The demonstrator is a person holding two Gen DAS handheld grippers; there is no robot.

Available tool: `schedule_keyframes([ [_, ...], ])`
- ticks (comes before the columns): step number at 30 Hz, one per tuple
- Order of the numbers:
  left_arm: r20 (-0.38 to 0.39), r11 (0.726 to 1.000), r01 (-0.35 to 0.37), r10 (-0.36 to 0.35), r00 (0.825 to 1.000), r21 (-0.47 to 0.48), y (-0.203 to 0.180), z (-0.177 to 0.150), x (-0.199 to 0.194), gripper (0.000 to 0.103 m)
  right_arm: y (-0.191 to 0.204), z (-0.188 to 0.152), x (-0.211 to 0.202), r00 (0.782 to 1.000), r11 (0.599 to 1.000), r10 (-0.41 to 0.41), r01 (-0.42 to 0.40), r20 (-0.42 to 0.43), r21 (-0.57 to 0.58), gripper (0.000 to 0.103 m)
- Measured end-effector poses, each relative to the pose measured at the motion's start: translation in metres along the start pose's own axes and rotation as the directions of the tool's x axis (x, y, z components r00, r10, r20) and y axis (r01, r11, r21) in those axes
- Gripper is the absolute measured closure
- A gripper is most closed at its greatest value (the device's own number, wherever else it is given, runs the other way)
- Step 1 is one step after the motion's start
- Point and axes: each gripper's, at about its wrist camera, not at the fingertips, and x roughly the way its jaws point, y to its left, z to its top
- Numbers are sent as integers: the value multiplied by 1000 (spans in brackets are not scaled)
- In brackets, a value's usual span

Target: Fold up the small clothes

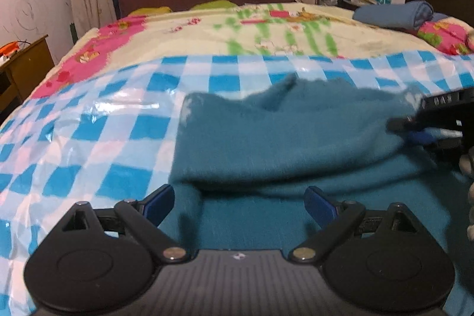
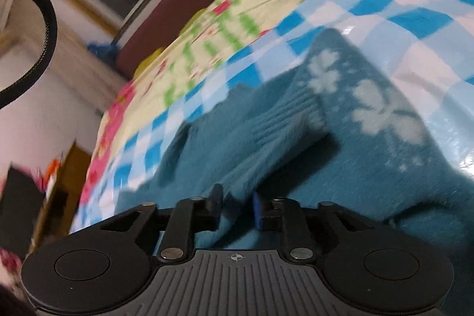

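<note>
No legible text anywhere. Blurred pale marks, unreadable, on black device (image 1: pixel 444 108) at right edge of left wrist view. No brands, nos. or signs otherwise.

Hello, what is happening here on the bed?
A person is folding a fuzzy teal sweater on a blue-and-white checked plastic sheet. One part is already folded over. The left hand-held gripper hovers open above it. The right hand-held gripper has a fold of sweater between its slightly parted jaws.
</note>
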Motion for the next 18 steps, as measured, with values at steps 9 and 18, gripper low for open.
schedule_keyframes([
  [9,-72,994,-103,100,992,-38,15,16,46,3,-4,3,-9,993,983,-109,115,48,-144,88],
  [18,-93,993,-118,115,989,-22,30,-4,15,4,-3,4,-45,994,964,-104,95,-21,-247,80],
])
